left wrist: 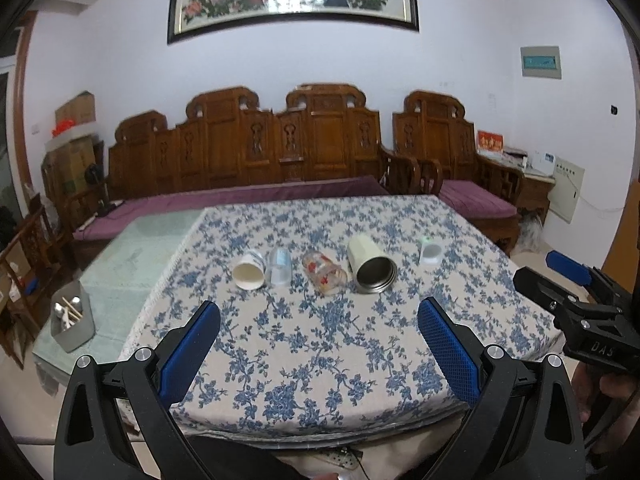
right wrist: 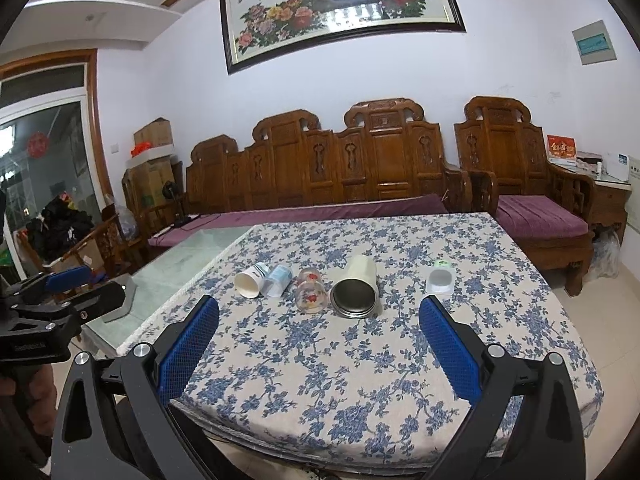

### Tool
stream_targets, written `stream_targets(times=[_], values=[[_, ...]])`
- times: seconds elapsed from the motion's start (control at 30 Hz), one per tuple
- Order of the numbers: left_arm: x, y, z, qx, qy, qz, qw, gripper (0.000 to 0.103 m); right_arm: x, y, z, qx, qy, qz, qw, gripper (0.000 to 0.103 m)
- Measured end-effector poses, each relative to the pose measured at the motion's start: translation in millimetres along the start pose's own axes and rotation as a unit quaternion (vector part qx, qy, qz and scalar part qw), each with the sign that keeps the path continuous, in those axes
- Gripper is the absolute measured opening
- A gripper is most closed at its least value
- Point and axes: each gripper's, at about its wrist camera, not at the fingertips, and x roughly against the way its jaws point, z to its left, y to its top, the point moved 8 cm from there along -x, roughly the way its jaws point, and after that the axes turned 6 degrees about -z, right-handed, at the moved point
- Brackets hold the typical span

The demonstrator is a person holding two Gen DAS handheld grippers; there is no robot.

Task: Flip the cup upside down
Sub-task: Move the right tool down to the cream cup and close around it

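Several cups lie on their sides in a row on the floral tablecloth [left wrist: 320, 360]: a white paper cup [left wrist: 250, 271], a clear plastic cup [left wrist: 280, 267], a glass with red flowers [left wrist: 323, 273] and a cream steel-lined mug [left wrist: 370, 264]. A small clear cup [left wrist: 430, 252] stands at the right end. The same row shows in the right wrist view: paper cup [right wrist: 251, 280], plastic cup [right wrist: 277, 280], glass [right wrist: 310, 290], mug [right wrist: 356, 286], small cup [right wrist: 440, 279]. My left gripper [left wrist: 319, 312] is open and empty, short of the row. My right gripper [right wrist: 319, 310] is open and empty, short of the row.
A grey box of utensils [left wrist: 72, 320] sits on the green glass tabletop [left wrist: 132, 264] left of the cloth. A wooden sofa [left wrist: 280, 152] with purple cushions stands behind the table. The right gripper's body [left wrist: 576, 308] shows at the right of the left wrist view.
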Motion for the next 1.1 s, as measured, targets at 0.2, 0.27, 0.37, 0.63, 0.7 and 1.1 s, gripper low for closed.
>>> stream_targets(times=[0.2,0.27,0.37,0.63,0.7,1.1], values=[[-43.4,-12.0,8.8,-0.008,-0.005,0.047,0.9989,0.095,-47.0,-7.7,-18.3,0.008,0.001,0.032,0.999,0.097],[-57.4,-14.4,11.0,-0.013,-0.004,0.057,0.9983,0.095,-61.5,-9.1,-24.7,0.008,0.001,0.042,0.999,0.094],[-79.7,-17.5,13.6,-0.019,-0.005,0.074,0.9971,0.095,-92.5,-12.4,-35.3,0.002,0.005,0.065,0.998,0.092],[-130.1,-22.4,19.0,-0.019,-0.013,0.117,0.9929,0.095,-168.2,-17.2,-50.5,-0.003,0.017,0.130,0.991,0.091],[-141.3,-23.6,21.5,-0.020,-0.015,0.128,0.9914,0.095,-186.4,-17.1,-54.2,0.001,0.015,0.143,0.990,0.091],[-202.8,-23.3,45.5,-0.002,-0.028,0.167,0.9855,0.095,-311.7,-24.6,-89.7,-0.026,-0.009,0.236,0.971,0.089]])
